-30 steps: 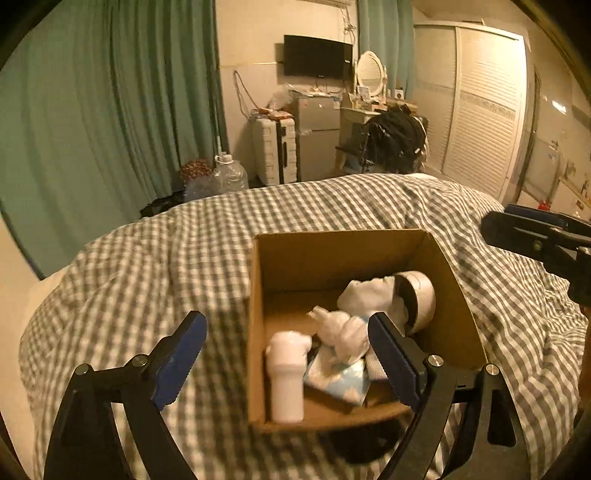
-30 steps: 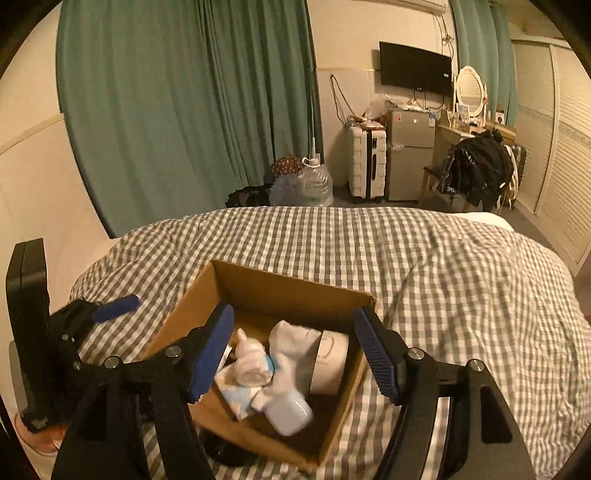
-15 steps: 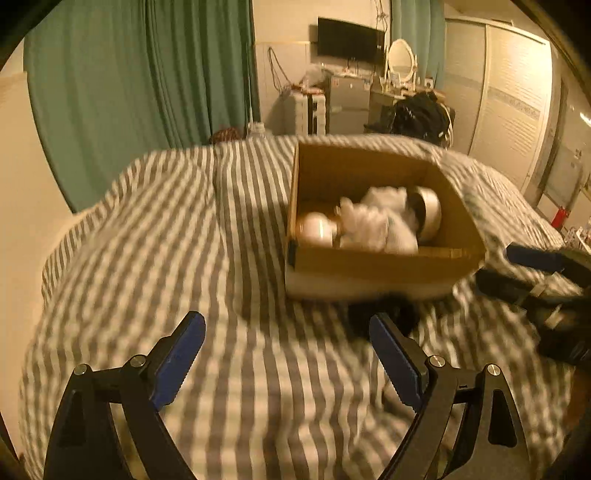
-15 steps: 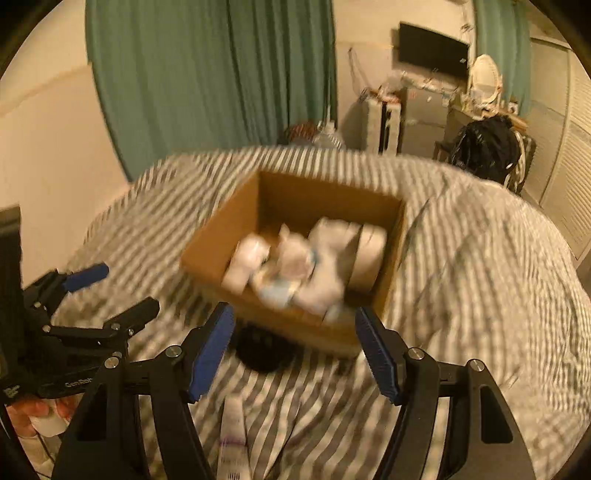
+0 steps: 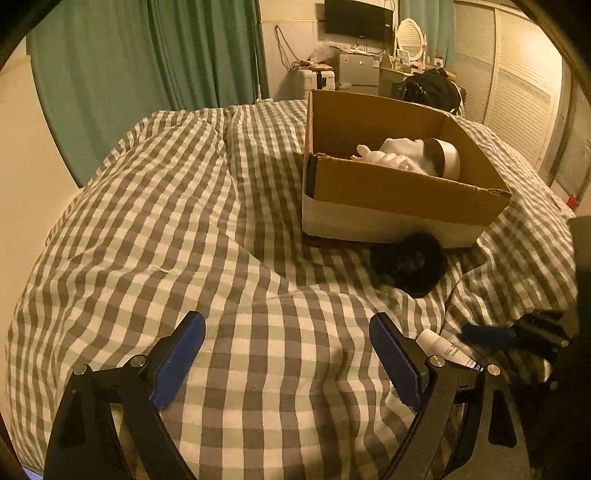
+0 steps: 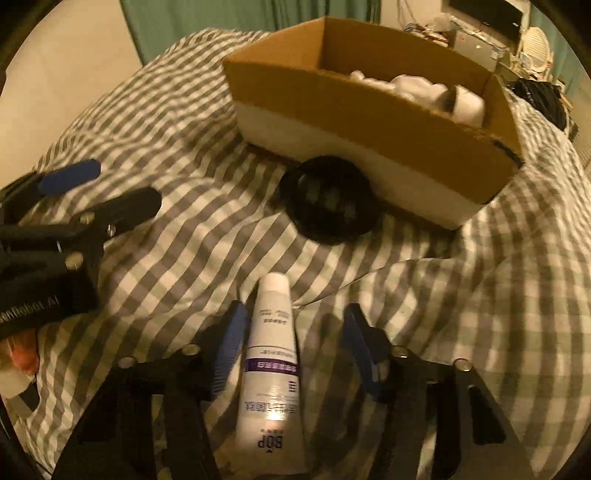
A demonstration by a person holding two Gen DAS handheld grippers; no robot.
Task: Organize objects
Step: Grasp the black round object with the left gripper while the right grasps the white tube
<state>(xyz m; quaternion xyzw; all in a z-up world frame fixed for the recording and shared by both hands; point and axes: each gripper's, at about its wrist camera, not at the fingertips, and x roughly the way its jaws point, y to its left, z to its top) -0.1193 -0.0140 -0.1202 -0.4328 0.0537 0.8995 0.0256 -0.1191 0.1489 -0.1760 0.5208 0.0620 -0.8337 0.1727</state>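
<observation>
A cardboard box holding several white items sits on the checked bedspread. A black round scrunchie-like thing lies in front of it. A white tube lies on the bed between the fingers of my right gripper, which is open around it with a gap on the right side. The tube's cap shows in the left wrist view. My left gripper is open and empty, low over the bedspread; it also shows in the right wrist view.
The checked bedspread is rumpled, with folds near the box. Green curtains, a TV, a suitcase and wardrobe doors stand beyond the bed.
Both grippers have pulled back from above the box and dropped low over the bed. The right gripper now straddles the white tube and its fingers have narrowed.
</observation>
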